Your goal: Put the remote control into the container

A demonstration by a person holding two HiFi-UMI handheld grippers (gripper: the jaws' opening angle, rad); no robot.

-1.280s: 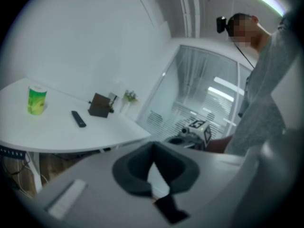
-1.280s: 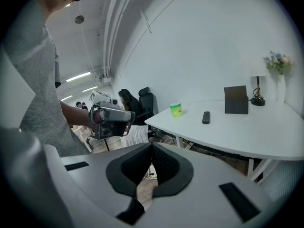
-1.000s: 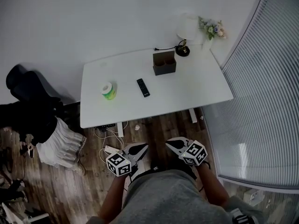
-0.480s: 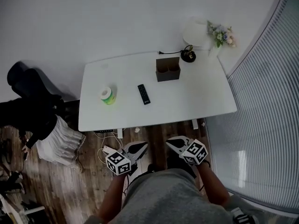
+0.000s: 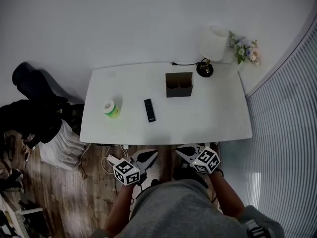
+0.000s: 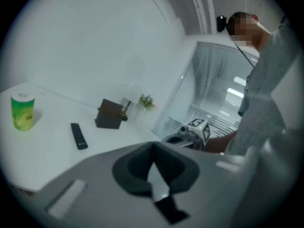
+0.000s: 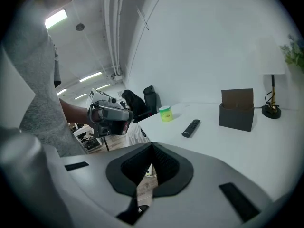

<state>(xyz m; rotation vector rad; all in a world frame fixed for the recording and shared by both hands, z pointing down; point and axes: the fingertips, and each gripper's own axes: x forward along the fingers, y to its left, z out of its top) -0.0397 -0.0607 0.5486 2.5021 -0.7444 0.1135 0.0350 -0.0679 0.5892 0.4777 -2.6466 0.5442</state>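
Left gripper (image 5: 147,156) and right gripper (image 5: 182,152) closed, empty; reaching unopened could shove the remote (image 5: 149,110) ahead off the table (image 5: 218,118)

Room notes, as you face it:

- A white desk (image 5: 218,120) stands with its far edge against a plain white wall (image 5: 124,19).
- The floor (image 5: 64,202) is dark wood-look plank.
- On your right, horizontal-slat blinds (image 5: 290,133) run in a curve past the desk's right end.
- A table lamp (image 5: 212,43) with a white shade sits at the far right corner of the desk. Its black cord trails left along the back edge.
- A small bunch of flowers (image 5: 246,49) is just right of the lamp.
- On your left is a dark office chair (image 5: 32,95), with a white fabric bundle (image 5: 59,148) below it.
- A white power strip (image 5: 113,160) and cables lie on the floor under the desk's near edge.
- In the right gripper view, ceiling strip lights (image 7: 56,18) are lit.
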